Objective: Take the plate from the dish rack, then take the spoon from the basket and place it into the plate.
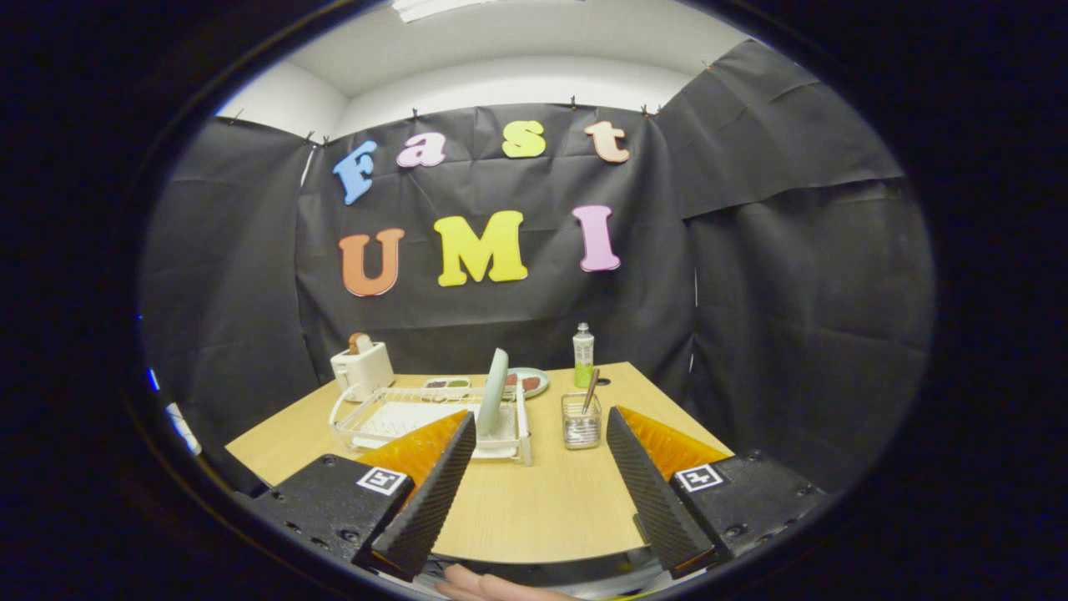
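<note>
A: Nearest the lens, a fingertip (467, 582) of the person's hand shows just beneath the gripper (541, 430). How do its fingers (430, 492) stand?

B: Spread wide, nothing between them but bare bench (534, 509). Each finger carries one square black-and-white marker tag (383, 480); two in all. No readable brand on them.

A: And the task's things?

B: The plate (493, 392), pale green, stands on edge in the white dish rack (400, 417), just ahead of the left finger and beyond its tip. One plate in the rack. The basket (581, 421), a small clear square holder, sits on the bench just right of the rack, between the fingers' lines and beyond them. One spoon (591, 390) leans in it, handle upward.

A: Other containers?

B: One white toaster (362, 370) behind the rack, with what seems to be one slice of bread in its slot; too small to be sure. One bottle (583, 357) with green liquid in its lower part and a white cap; its label is too small to read. One round dish (534, 382) and one small tray (446, 384) behind the rack, each holding dark bits that I cannot identify.
</note>
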`<state>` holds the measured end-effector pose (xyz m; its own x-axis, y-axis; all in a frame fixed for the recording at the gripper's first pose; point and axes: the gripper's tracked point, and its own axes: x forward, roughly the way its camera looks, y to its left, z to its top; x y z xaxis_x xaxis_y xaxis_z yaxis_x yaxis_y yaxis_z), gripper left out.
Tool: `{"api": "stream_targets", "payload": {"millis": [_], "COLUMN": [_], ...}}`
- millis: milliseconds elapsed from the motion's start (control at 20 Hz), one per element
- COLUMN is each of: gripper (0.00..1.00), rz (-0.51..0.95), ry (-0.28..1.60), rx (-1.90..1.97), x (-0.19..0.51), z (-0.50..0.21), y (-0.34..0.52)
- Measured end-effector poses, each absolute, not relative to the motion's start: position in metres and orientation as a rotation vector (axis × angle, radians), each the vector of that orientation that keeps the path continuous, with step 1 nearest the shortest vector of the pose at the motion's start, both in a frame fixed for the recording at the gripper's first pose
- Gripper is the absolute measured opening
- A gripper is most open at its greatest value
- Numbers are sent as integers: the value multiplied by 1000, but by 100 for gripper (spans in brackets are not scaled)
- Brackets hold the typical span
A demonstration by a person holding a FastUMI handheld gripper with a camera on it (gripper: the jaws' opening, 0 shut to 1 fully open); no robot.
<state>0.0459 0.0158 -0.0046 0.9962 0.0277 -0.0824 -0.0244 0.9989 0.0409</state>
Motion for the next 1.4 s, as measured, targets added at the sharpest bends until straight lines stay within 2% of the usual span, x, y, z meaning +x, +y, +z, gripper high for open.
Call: {"api": "stream_targets", "payload": {"millis": [300,500,650,950,1200,1400], "gripper": [100,100,100,100,100,100], "rz": [39,21,45,4,-10,-154], "ry": [56,140,266,490,815,979], "rx": [-11,-109,-129,-120,-161,-253], "x": [138,207,254,339,371,389], "z": [58,72,70,55,12,3], "y": [42,58,78,93,108,94]}}
